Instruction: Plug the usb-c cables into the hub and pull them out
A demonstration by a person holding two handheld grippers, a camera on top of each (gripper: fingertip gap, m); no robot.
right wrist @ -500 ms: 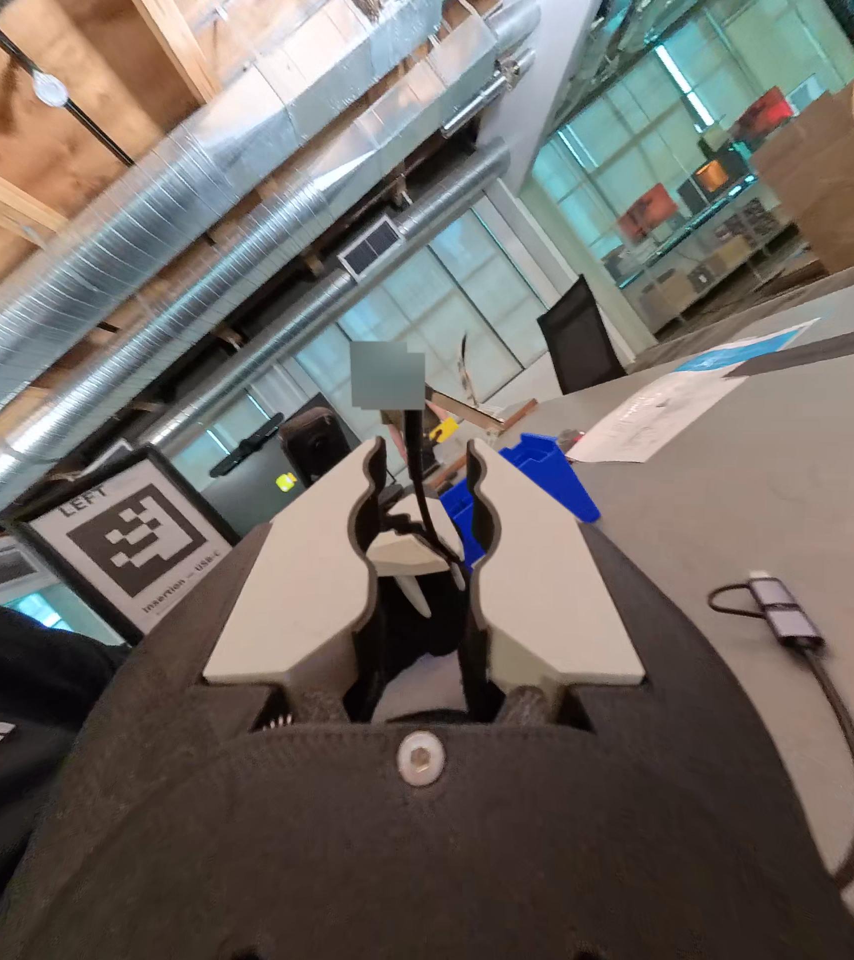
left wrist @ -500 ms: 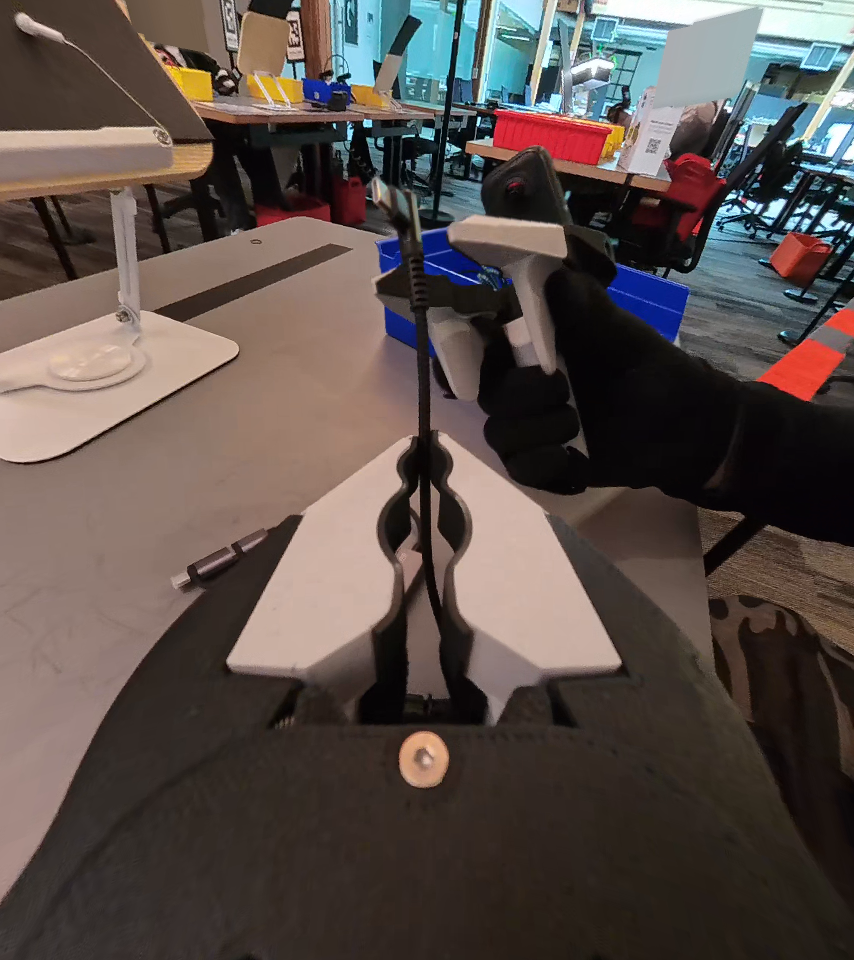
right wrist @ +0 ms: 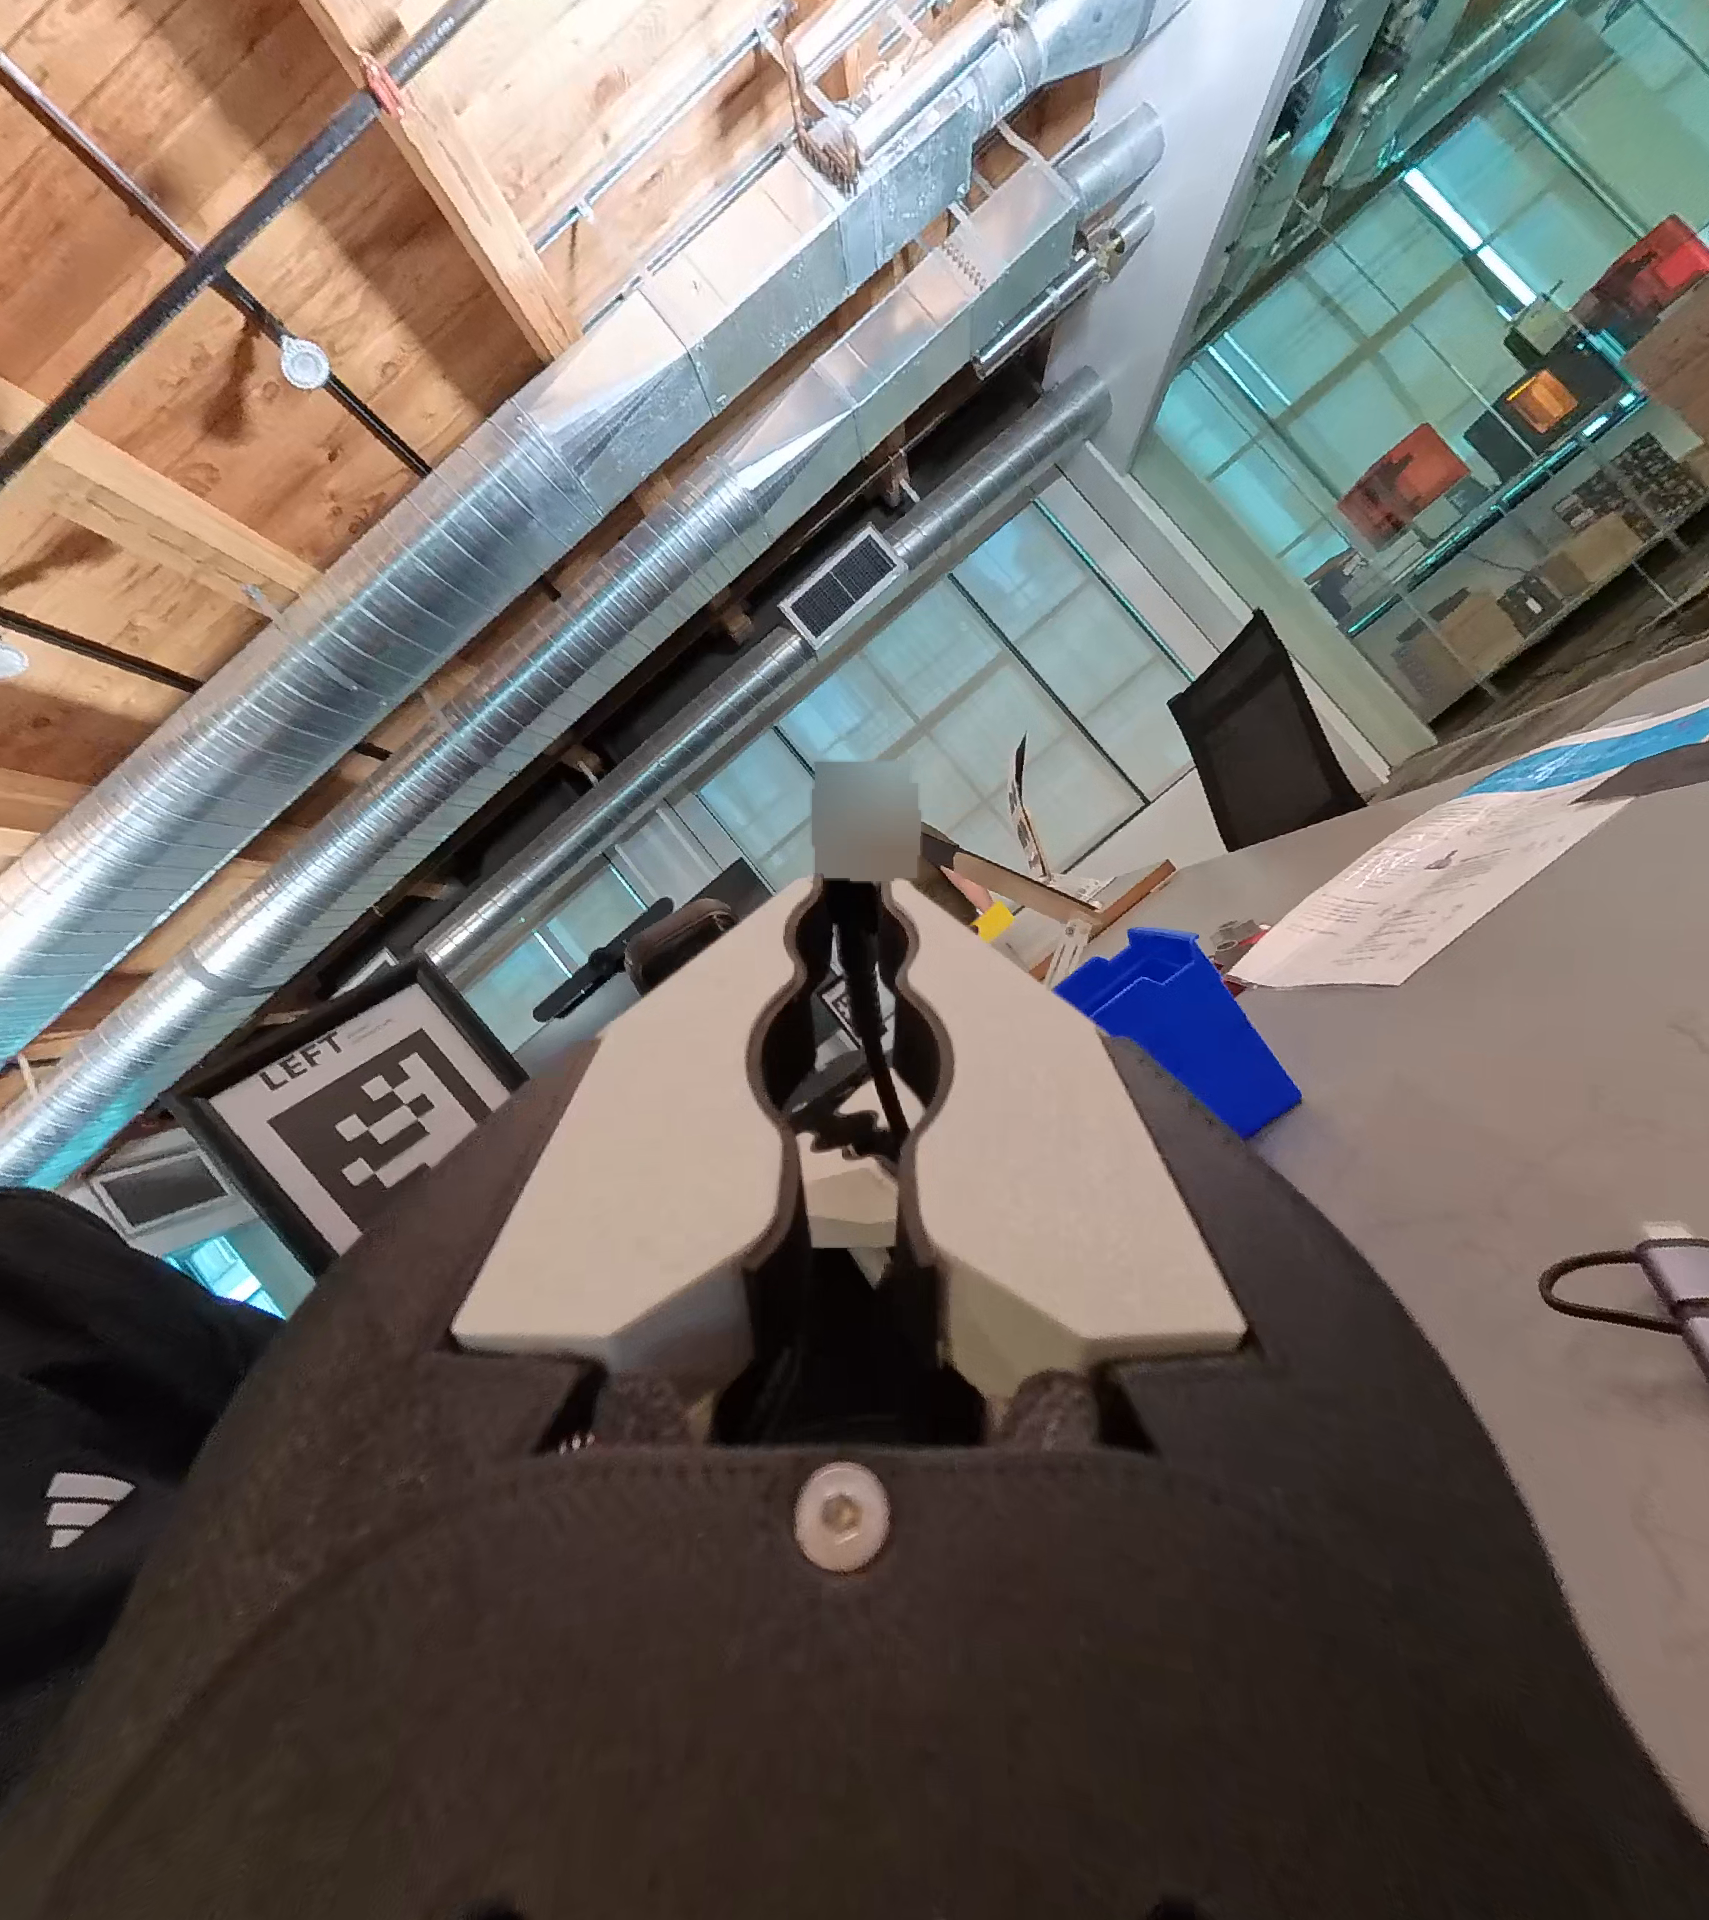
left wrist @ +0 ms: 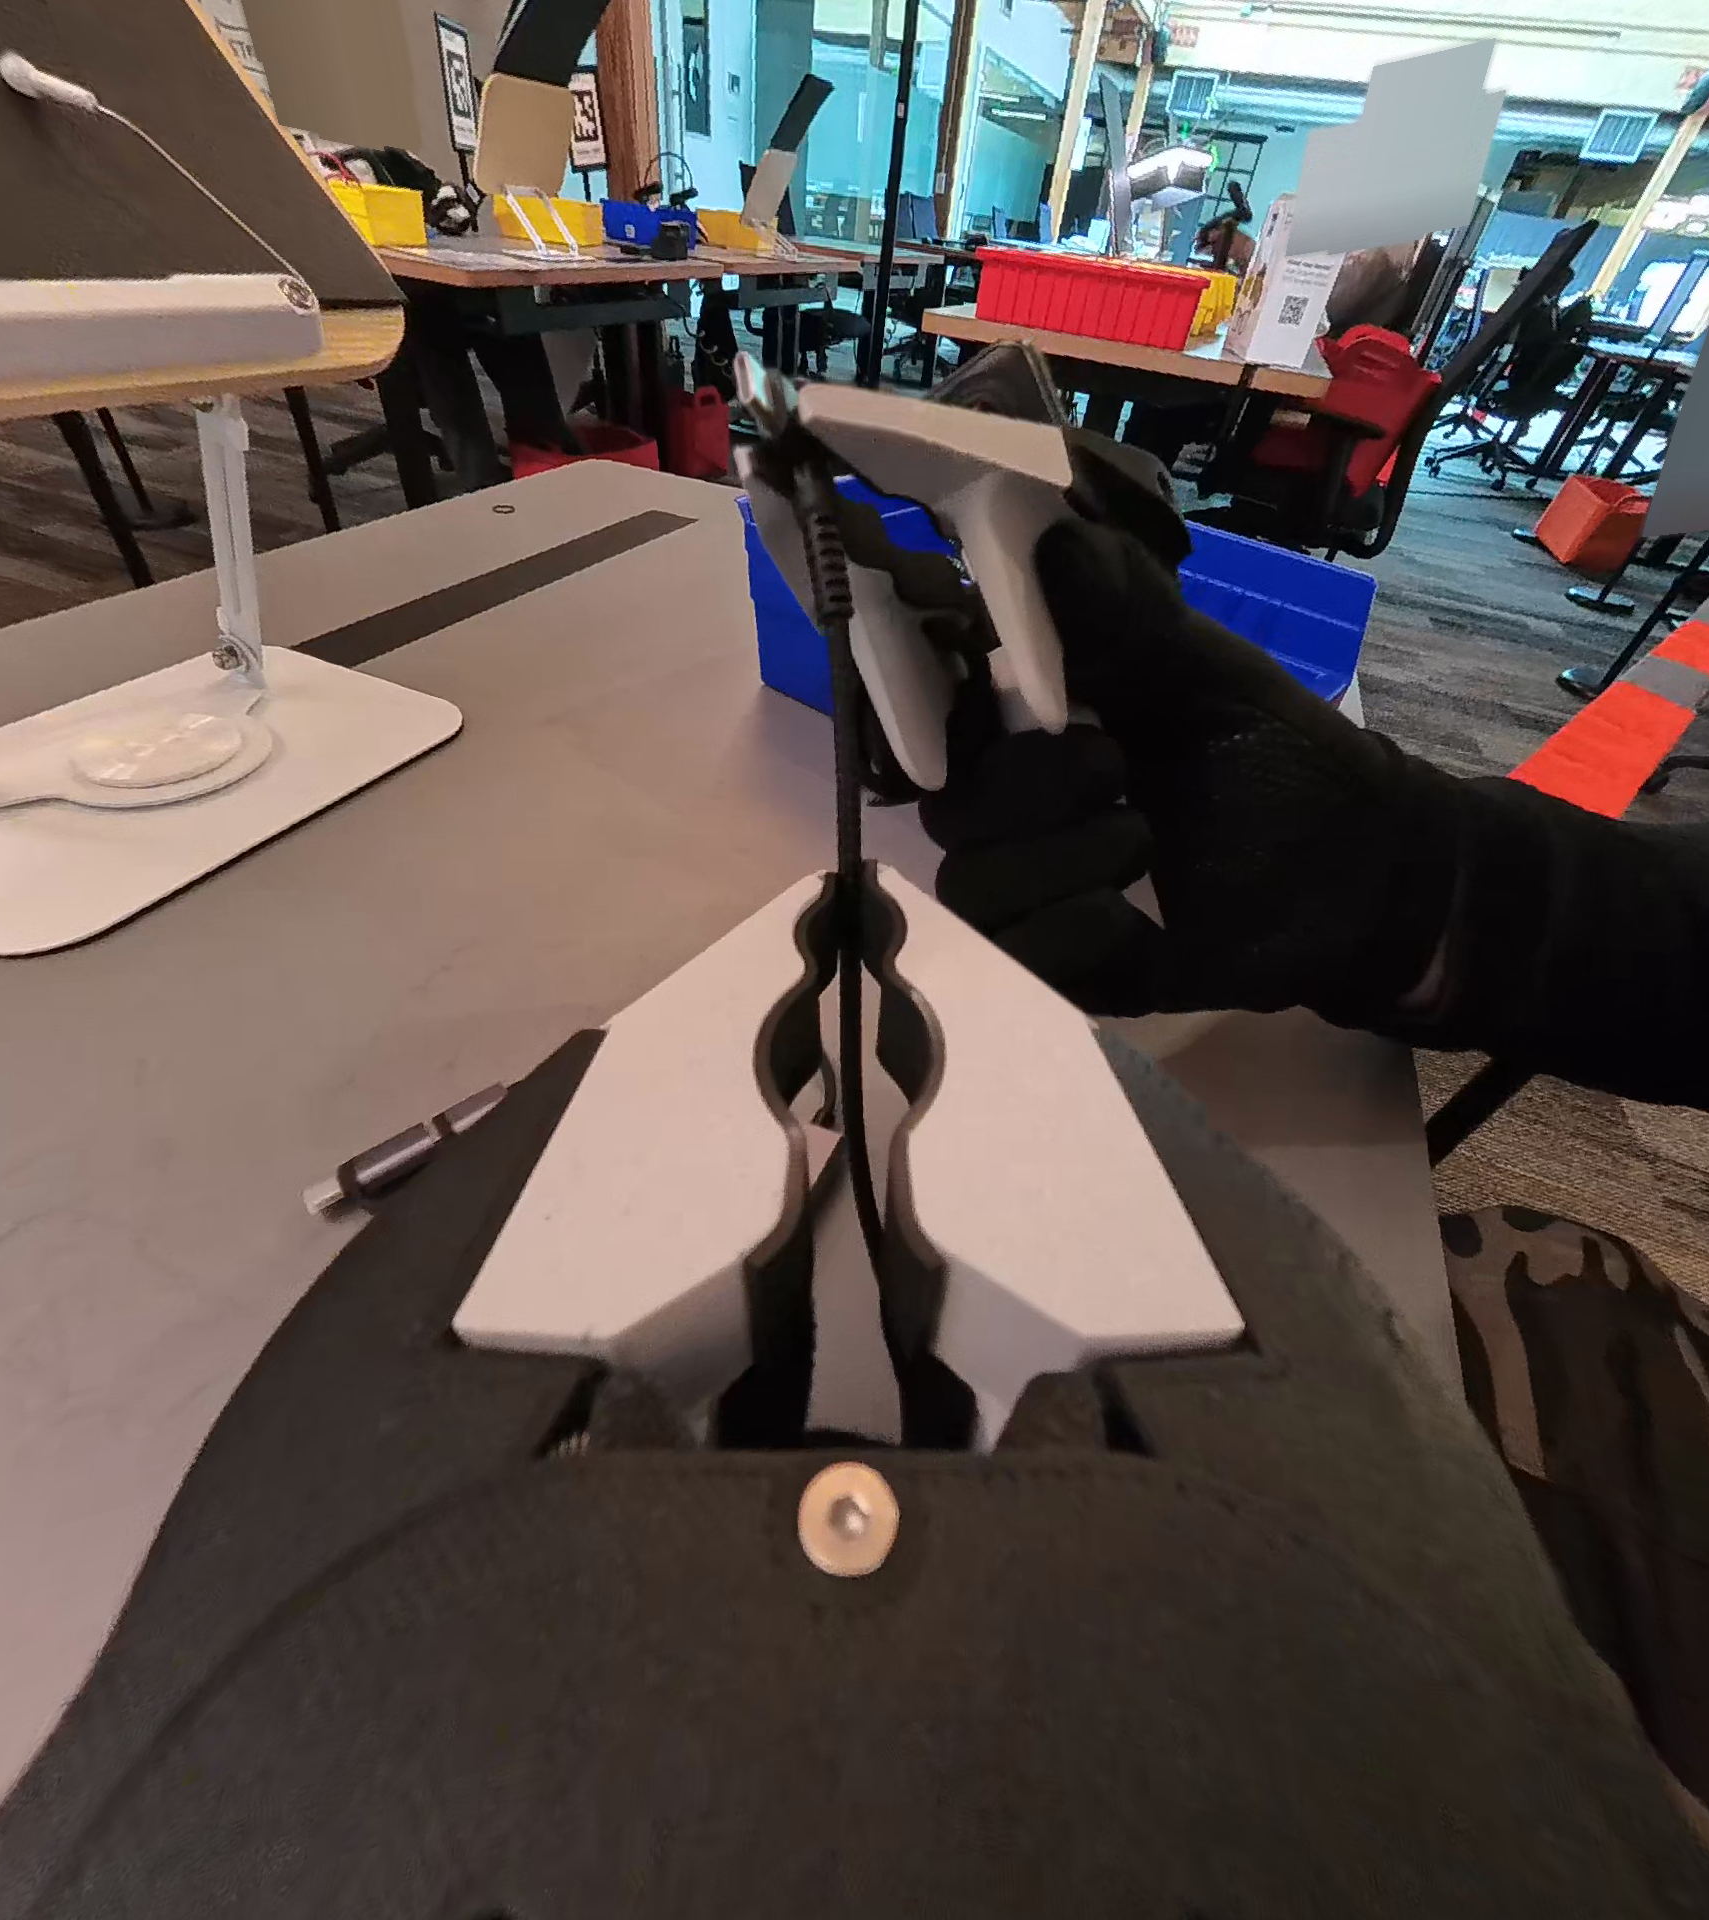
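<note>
My left gripper [left wrist: 850, 883] is shut on a black braided usb-c cable [left wrist: 845, 727] that rises from its jaws to a metal plug [left wrist: 758, 390]. My right gripper [left wrist: 788, 447], held by a black-gloved hand, grips the same cable just under the plug. In the right wrist view the right gripper [right wrist: 860, 888] is shut on the cable [right wrist: 865, 997]; a blurred patch hides the plug end. A small grey hub [right wrist: 1702, 1320] with its own black lead lies on the grey table [right wrist: 1556, 1091]. It also shows in the left wrist view [left wrist: 403, 1153], left of my gripper.
A blue bin [left wrist: 1276, 613] stands at the table's far right edge, behind the gloved hand. A white stand [left wrist: 154, 769] with a raised board sits at the left. A printed sheet [right wrist: 1452, 894] lies on the table. The table's right edge drops to the floor. There is about 7 centimetres between the tips of the two grippers. The left tips stand about 15 centimetres off the small grey hub [right wrist: 1702, 1320].
The right gripper's fingers were apart around the cable; now they are closed on it just below the plug. The left gripper still holds the cable lower down.
</note>
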